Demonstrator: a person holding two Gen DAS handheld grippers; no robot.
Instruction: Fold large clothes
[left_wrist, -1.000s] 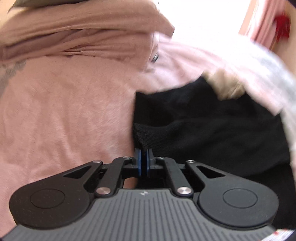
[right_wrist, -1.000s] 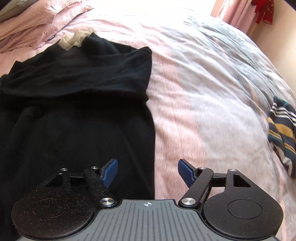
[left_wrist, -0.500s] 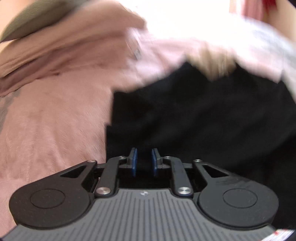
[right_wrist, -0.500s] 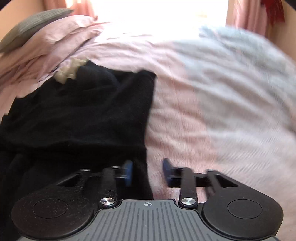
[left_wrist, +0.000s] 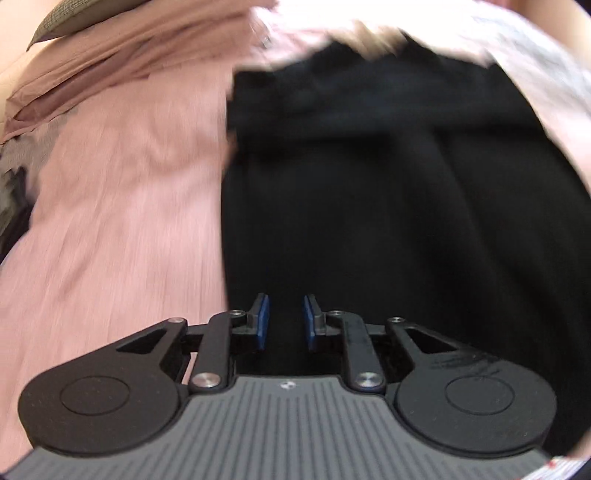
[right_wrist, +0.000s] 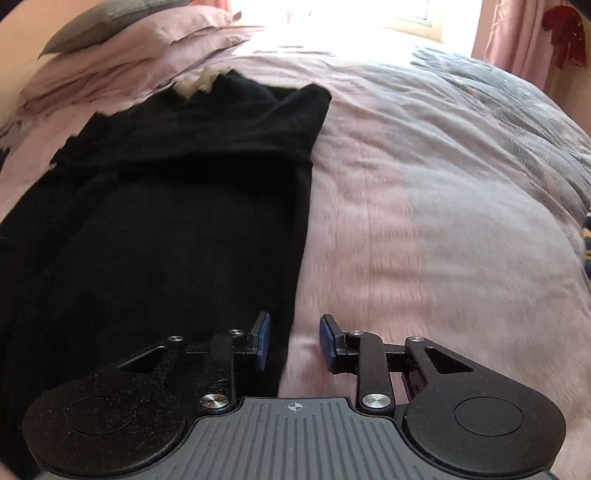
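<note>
Your left gripper (left_wrist: 285, 320) sits slightly open over the black garment (left_wrist: 369, 184), gripping nothing. Your right gripper (right_wrist: 294, 341) is wider open, empty, straddling the garment's right edge.

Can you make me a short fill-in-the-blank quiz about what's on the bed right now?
1. The garment spread on the bed is ____ in colour.
2. The blanket beneath it is mostly ____.
3. The right tool straddles the garment's ____ edge, its jaws apart.
4. The left tool grips ____.

Missing words: black; pink; right; nothing
</note>
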